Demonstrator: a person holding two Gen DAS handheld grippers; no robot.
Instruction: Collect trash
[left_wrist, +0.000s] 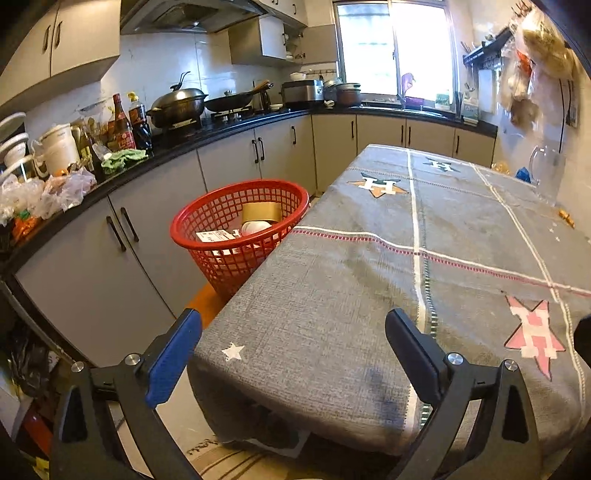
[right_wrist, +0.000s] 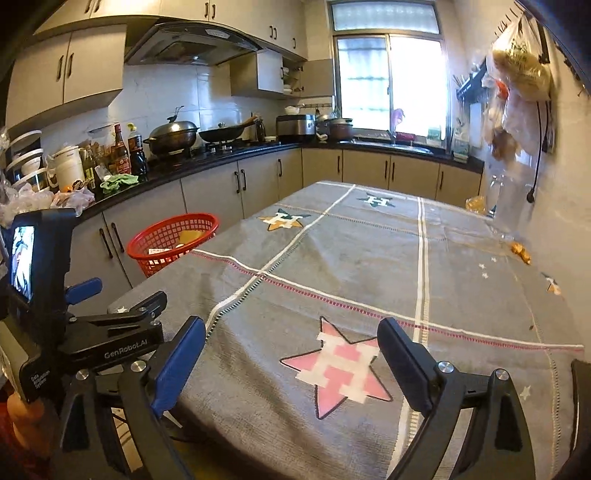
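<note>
A red plastic basket (left_wrist: 207, 218) stands on the floor left of the table and holds a gold box (left_wrist: 260, 212), a white cup and a printed packet. It also shows in the right wrist view (right_wrist: 162, 236). My left gripper (left_wrist: 293, 328) is open and empty over the table's near left corner. My right gripper (right_wrist: 291, 339) is open and empty above the pink star on the grey tablecloth (right_wrist: 332, 277). The left gripper's body (right_wrist: 110, 332) shows at the left of the right wrist view. Small orange scraps (right_wrist: 521, 251) lie near the table's far right edge.
A kitchen counter (left_wrist: 110, 184) with bottles, pots, bags and a green cloth runs along the left and back. Cupboards stand below it. A clear glass jug (left_wrist: 546, 166) stands at the table's far right. Plastic bags (right_wrist: 517, 74) hang on the right wall.
</note>
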